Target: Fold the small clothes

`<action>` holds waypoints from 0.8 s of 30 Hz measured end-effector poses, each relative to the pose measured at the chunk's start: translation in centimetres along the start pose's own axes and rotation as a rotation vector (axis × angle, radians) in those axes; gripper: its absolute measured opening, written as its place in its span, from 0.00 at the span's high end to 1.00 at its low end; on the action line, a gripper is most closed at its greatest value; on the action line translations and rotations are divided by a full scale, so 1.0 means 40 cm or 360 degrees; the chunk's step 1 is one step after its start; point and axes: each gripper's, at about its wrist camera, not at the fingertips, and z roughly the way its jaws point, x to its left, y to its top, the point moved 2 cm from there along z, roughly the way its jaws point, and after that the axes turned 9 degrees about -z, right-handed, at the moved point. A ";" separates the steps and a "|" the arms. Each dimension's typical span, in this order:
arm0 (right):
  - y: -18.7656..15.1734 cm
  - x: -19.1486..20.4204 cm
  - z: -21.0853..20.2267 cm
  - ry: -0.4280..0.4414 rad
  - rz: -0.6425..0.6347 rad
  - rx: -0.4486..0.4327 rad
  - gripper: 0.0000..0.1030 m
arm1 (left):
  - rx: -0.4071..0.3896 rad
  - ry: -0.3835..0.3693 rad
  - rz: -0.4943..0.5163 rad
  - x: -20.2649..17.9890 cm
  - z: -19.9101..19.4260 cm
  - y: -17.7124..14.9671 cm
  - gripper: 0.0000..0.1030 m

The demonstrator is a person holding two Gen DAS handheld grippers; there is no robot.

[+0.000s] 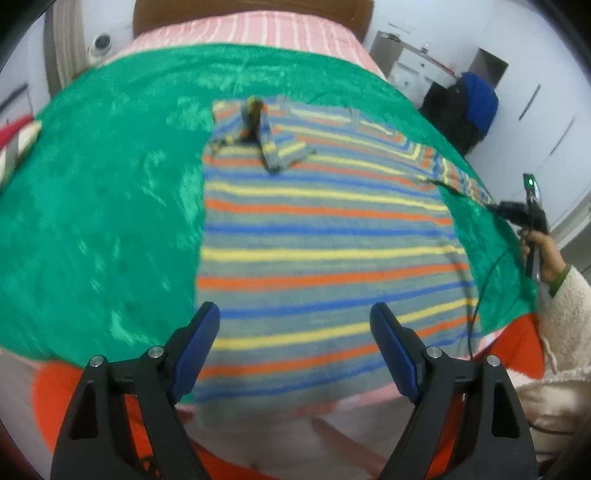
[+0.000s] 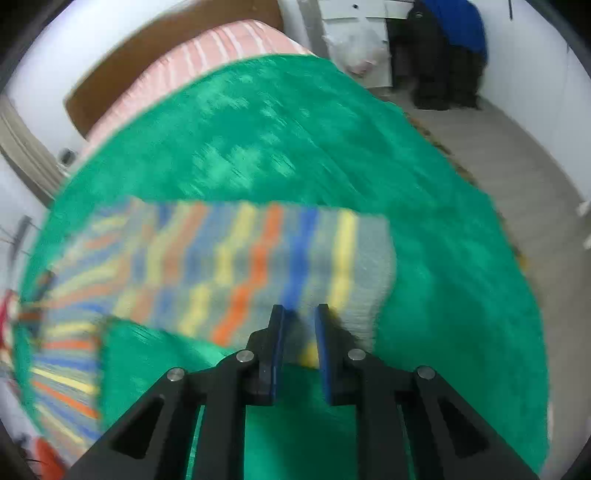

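Observation:
A small striped sweater (image 1: 325, 236), grey with orange, yellow and blue bands, lies flat on a green cloth (image 1: 103, 206). Its left sleeve (image 1: 273, 144) is folded in over the chest. My left gripper (image 1: 295, 347) is open and empty, held above the sweater's hem. My right gripper (image 2: 299, 332) is shut on the cuff end of the right sleeve (image 2: 258, 266), which stretches out sideways over the green cloth (image 2: 295, 147). In the left wrist view the right gripper (image 1: 513, 212) shows at the far right, at the sleeve's end.
The green cloth covers a bed with a pink striped sheet (image 1: 258, 29) and a brown headboard (image 1: 251, 11). An orange fabric (image 1: 55, 398) shows at the bed's near edge. A dark and blue pile (image 2: 450, 48) stands by white cabinets on the floor to the right.

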 end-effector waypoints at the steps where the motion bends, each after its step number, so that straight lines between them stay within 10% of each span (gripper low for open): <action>1: -0.015 -0.004 -0.009 -0.0041 -0.0011 -0.0033 0.84 | -0.0013 0.0012 0.0028 0.004 -0.005 0.018 0.18; 7: -0.084 0.032 -0.118 -0.0098 0.0026 -0.0225 0.56 | -0.0144 0.0013 0.0448 -0.078 0.026 0.154 0.18; 13: -0.189 0.130 -0.127 -0.0028 -0.0085 -0.0276 0.55 | -0.0035 0.0045 0.0953 -0.206 0.228 0.252 0.31; 20: -0.264 0.176 -0.138 -0.0041 -0.0111 -0.0376 0.55 | 0.0266 0.0122 0.0826 -0.102 0.465 0.327 0.45; 22: -0.261 0.176 -0.139 -0.0035 -0.0103 -0.0396 0.55 | 0.0259 0.0058 0.0728 -0.078 0.466 0.337 0.59; 24: -0.259 0.173 -0.136 -0.0036 -0.0092 -0.0412 0.55 | 0.0237 0.0064 0.0644 -0.057 0.453 0.352 0.98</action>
